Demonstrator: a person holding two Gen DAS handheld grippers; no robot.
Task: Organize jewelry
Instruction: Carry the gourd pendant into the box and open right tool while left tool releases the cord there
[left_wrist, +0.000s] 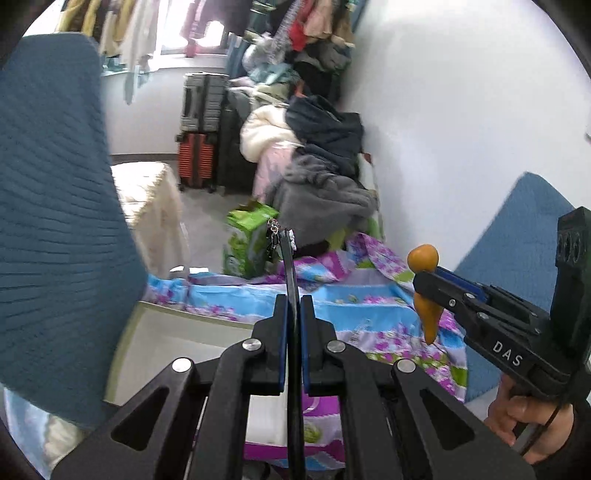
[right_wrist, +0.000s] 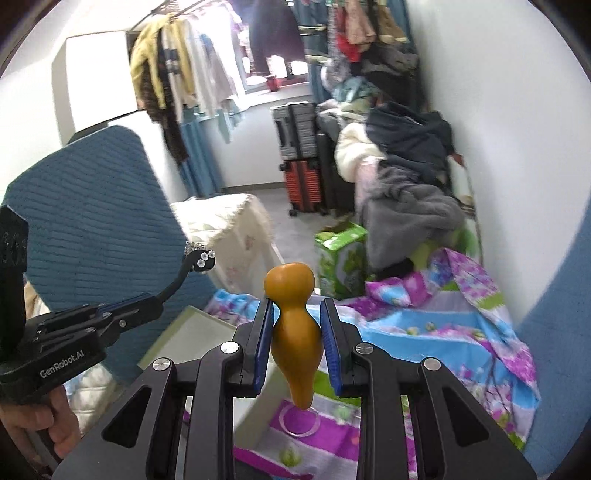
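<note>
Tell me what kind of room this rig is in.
Most likely a lived-in bedroom: a floral bedsheet in the foreground, clothes on a rack by the window, and stacked suitcases beside a heap of garments.

Left gripper (left_wrist: 293, 321): we see black linkage arms, silver round screws behind the jaws, blue pads; "GenRobot.AI" in white on its body.
Right gripper (right_wrist: 295, 339): matching black frame, blue ribbed pads, "DAS" lettering.
Right hand (left_wrist: 524, 417): bare skin, dark sleeve, thin black cable.
</note>
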